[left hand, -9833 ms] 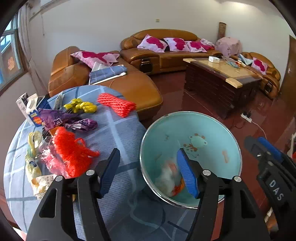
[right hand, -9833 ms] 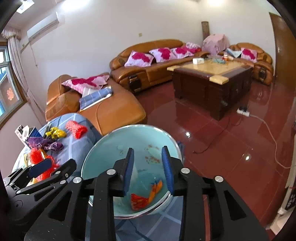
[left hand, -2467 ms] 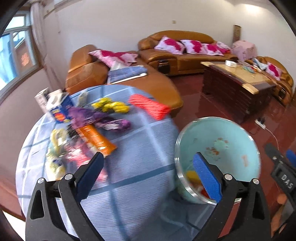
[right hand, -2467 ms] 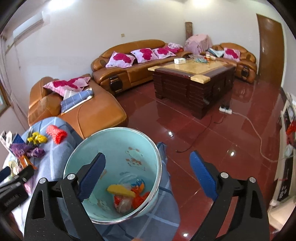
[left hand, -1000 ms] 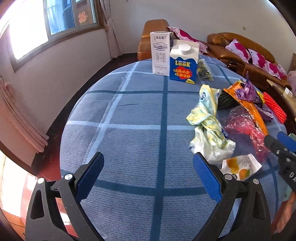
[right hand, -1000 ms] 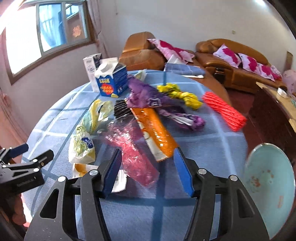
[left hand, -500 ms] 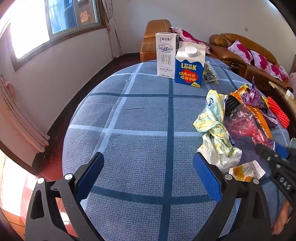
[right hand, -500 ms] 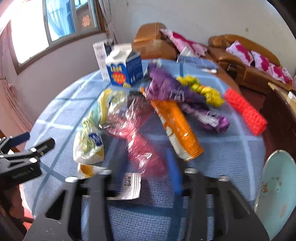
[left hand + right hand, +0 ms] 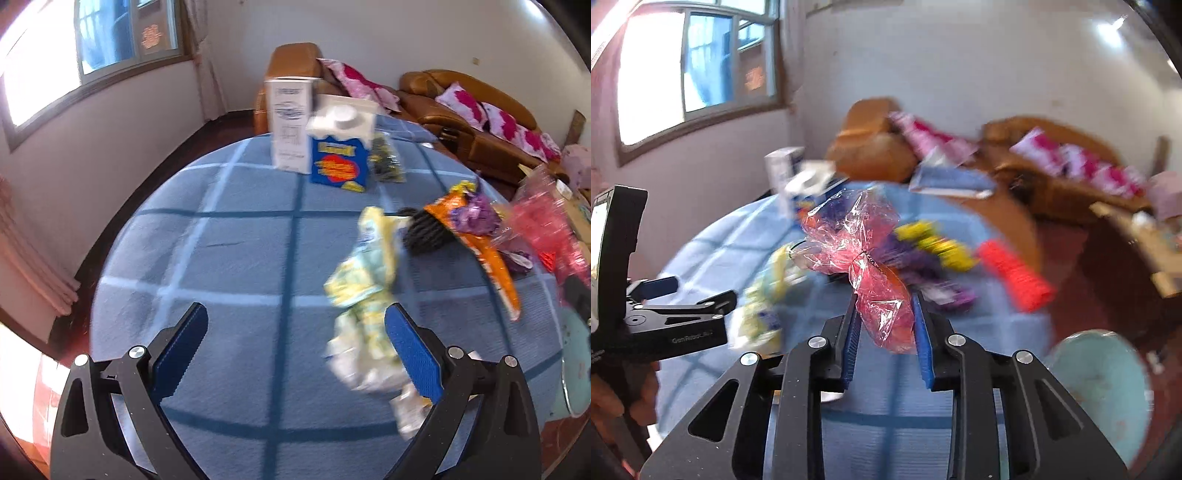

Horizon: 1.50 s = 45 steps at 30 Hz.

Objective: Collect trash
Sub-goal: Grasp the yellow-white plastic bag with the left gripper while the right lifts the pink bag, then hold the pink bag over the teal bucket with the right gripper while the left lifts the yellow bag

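My right gripper (image 9: 886, 317) is shut on a crumpled pink cellophane wrapper (image 9: 864, 254) and holds it lifted above the blue checked table (image 9: 905, 417); the wrapper also shows at the right edge of the left wrist view (image 9: 543, 229). My left gripper (image 9: 295, 347) is open and empty, low over the table, with a crumpled yellow-white plastic bag (image 9: 365, 295) just inside its right finger. An orange snack bag (image 9: 487, 251), purple wrappers (image 9: 476, 214) and a black net (image 9: 424, 232) lie beyond. The pale teal trash bin (image 9: 1104, 387) stands off the table's right edge.
Two cartons, one white (image 9: 291, 122) and one blue (image 9: 341, 151), stand at the table's far side. A red foam net (image 9: 1015, 273) and yellow wrapper (image 9: 938, 243) lie near the right edge. Brown sofas (image 9: 461, 122) are behind the table.
My right gripper has closed on the pink cellophane wrapper and lifted it off the table. My left gripper has moved forward toward the yellow-white bag.
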{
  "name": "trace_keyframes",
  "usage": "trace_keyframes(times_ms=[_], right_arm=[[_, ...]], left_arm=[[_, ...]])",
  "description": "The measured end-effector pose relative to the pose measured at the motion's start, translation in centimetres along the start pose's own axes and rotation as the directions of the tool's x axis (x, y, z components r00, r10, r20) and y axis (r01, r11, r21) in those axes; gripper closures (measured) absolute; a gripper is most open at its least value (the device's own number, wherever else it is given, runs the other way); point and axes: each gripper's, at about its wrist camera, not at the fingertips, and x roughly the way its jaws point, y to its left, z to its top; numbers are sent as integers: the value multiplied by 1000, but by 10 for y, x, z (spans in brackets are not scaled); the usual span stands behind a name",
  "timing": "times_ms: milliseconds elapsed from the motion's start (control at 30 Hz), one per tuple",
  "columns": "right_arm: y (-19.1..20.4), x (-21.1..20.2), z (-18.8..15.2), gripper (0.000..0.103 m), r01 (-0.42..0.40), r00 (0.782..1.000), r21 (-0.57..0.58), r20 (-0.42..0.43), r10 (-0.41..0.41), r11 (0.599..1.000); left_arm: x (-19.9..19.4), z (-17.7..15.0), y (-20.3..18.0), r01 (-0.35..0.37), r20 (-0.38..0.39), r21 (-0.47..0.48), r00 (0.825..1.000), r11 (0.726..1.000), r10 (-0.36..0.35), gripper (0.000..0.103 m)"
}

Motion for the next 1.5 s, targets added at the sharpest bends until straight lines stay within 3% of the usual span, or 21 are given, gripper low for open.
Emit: trace_keyframes(times_ms=[233, 333, 433, 500, 600, 733, 1033, 1300, 1500], right_arm=[[-45, -20, -19, 75, 232, 972, 56, 12, -233, 971], [-66, -23, -30, 75, 284, 959, 101, -19, -284, 953], [-84, -29, -40, 75, 318, 948, 145, -37, -316, 937], [-91, -32, -44, 75, 328, 945, 163, -44, -325, 931], [-96, -36, -49, 75, 329, 944, 182, -52, -325, 927], [-94, -38, -47, 75, 315, 949, 189, -54, -310, 930], [-91, -49, -46, 75, 314, 948, 196, -18, -317, 929], [-90, -63, -51, 75, 303, 951, 213, 4, -311, 929], [-94, -73, -56, 75, 306, 949, 218, 11, -316, 927]], left_arm=[[27, 9, -43, 43, -40, 59, 998, 997, -40, 9], [37, 9, -51, 36, -60, 67, 998, 997, -32, 11], [45, 6, -53, 34, -87, 58, 996, 998, -29, 21], [52, 4, -52, 31, -109, 49, 994, 998, -25, 40], [54, 5, -47, 54, -116, 14, 992, 998, -52, 53], [52, 4, -47, 59, -112, 17, 992, 998, -57, 63], [2, 8, -41, -9, 14, 13, 1000, 1000, 9, 64], [-36, -5, -48, -28, 74, 38, 997, 999, 26, 63], [-49, -12, -56, -11, 76, 47, 997, 999, 7, 63]])
